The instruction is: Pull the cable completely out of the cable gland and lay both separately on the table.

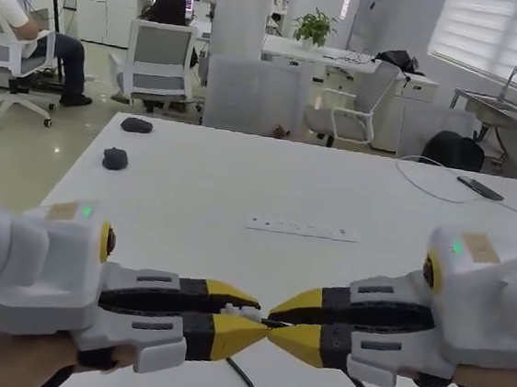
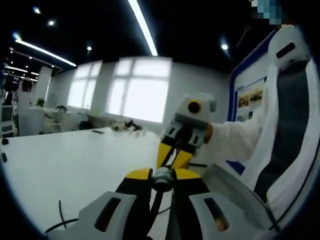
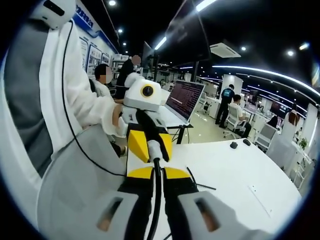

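Over the near edge of the white table (image 1: 204,188) my two grippers meet tip to tip. My left gripper (image 1: 260,317) is shut on the small white cable gland (image 1: 230,312), seen close between its yellow tips (image 2: 162,177). My right gripper (image 1: 274,323) is shut on the black cable (image 3: 157,192) just beside the gland (image 3: 153,150). The cable still enters the gland. Loose black cable (image 1: 246,384) hangs below the jaws toward me. In the right gripper view the left gripper (image 3: 148,145) faces me; in the left gripper view the right gripper (image 2: 173,156) does.
Two dark computer mice (image 1: 115,158) (image 1: 137,125) lie at the table's far left. A white power strip (image 1: 303,228) lies mid-table, a phone (image 1: 479,187) and thin white lead at far right. Office chairs (image 1: 162,59) and seated people are beyond.
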`<action>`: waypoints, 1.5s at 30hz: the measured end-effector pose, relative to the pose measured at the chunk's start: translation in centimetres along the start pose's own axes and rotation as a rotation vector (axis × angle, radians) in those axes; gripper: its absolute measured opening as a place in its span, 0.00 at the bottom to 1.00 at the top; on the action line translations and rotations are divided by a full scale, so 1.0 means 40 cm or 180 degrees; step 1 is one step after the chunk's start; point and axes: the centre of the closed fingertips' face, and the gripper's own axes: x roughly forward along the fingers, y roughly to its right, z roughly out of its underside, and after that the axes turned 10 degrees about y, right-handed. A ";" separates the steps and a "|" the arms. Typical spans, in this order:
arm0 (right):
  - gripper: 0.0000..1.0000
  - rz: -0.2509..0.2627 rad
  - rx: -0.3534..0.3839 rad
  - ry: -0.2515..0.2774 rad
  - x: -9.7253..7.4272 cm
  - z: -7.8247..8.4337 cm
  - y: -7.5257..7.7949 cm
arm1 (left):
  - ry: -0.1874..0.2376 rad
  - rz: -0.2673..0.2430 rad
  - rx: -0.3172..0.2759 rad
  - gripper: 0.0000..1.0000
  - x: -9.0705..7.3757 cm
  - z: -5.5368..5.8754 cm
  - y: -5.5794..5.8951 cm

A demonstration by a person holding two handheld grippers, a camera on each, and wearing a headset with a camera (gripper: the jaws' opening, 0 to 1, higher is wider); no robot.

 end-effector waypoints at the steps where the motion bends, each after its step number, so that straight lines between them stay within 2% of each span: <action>1: 0.03 -0.0016 -0.0005 0.0001 0.001 0.000 -0.004 | 0.0003 -0.0001 -0.0007 0.17 0.000 0.000 0.000; 10: 0.03 -0.0011 -0.0028 0.0028 0.000 0.004 0.004 | 0.0012 0.0000 -0.0039 0.17 0.001 0.001 -0.006; 16: 0.03 0.0003 0.0004 0.0016 -0.007 0.023 0.009 | -0.0039 -0.0011 -0.0063 0.17 -0.009 0.007 -0.014; 20: 0.03 0.0042 0.0004 -0.0018 -0.017 0.040 0.019 | -0.0006 -0.0052 -0.0126 0.17 -0.020 0.007 -0.024; 29: 0.03 0.0140 0.0055 -0.0195 -0.048 0.095 0.040 | -0.0019 -0.0096 -0.0111 0.17 -0.027 0.001 -0.027; 32: 0.03 0.0198 0.0065 -0.0310 -0.065 0.124 0.049 | 0.0001 -0.0124 -0.0112 0.17 -0.031 -0.003 -0.030; 37: 0.03 0.0279 0.0128 -0.0368 -0.084 0.157 0.063 | 0.0000 -0.0143 -0.0110 0.17 -0.032 -0.002 -0.030; 42: 0.03 0.0352 0.0165 -0.0562 -0.105 0.208 0.078 | 0.0007 -0.0165 -0.0112 0.16 -0.038 -0.005 -0.032; 45: 0.03 0.0395 0.0214 -0.0601 -0.117 0.227 0.084 | 0.0027 -0.0190 -0.0114 0.16 -0.046 -0.011 -0.037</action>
